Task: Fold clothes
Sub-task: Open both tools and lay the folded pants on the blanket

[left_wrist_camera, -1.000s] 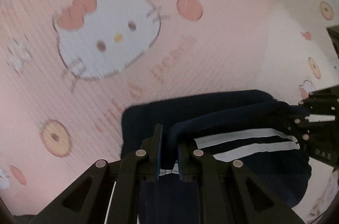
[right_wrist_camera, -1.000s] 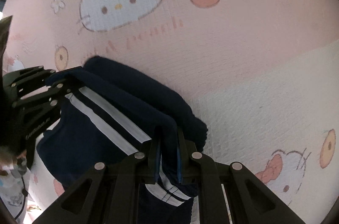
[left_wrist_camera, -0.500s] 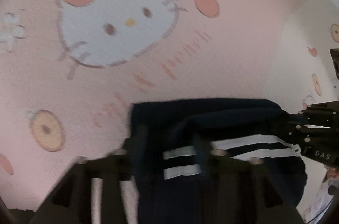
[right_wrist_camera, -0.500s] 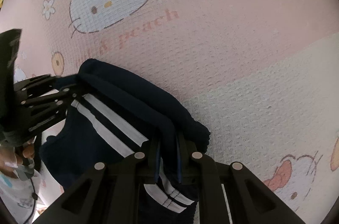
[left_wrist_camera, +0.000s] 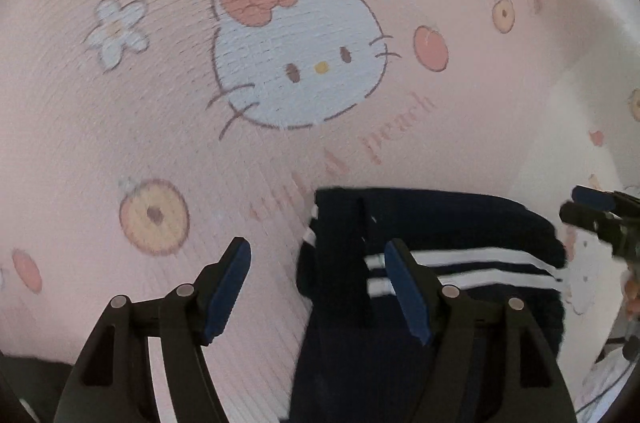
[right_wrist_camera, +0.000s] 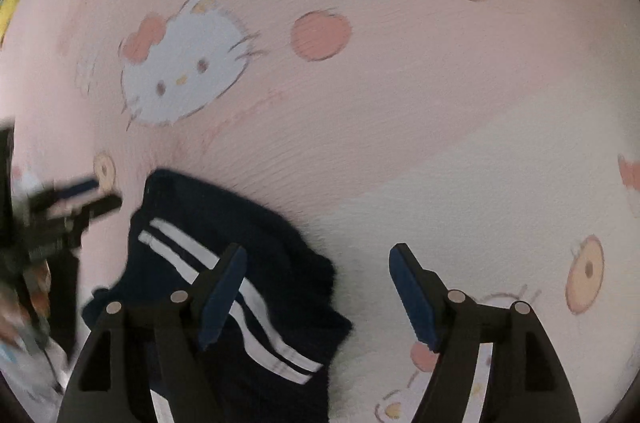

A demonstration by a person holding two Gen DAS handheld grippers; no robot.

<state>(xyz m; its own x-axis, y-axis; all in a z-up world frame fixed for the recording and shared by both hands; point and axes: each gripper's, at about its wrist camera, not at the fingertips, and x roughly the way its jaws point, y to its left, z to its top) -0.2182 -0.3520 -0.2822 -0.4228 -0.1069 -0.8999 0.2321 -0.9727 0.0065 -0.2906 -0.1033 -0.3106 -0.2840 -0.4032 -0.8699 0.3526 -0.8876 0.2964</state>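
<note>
Navy striped garment (left_wrist_camera: 436, 223) lies folded on pink cartoon-print sheet (left_wrist_camera: 168, 95); left hand-held gripper (left_wrist_camera: 320, 287) and right hand-held gripper (right_wrist_camera: 316, 291) both spread apart, empty.

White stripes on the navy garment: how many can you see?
2, running side by side across the navy garment: upper stripe, lower stripe. More may be hidden in the folds.

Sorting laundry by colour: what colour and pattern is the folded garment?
Dark navy garment with two white stripes, clearest in the right wrist view.
</note>
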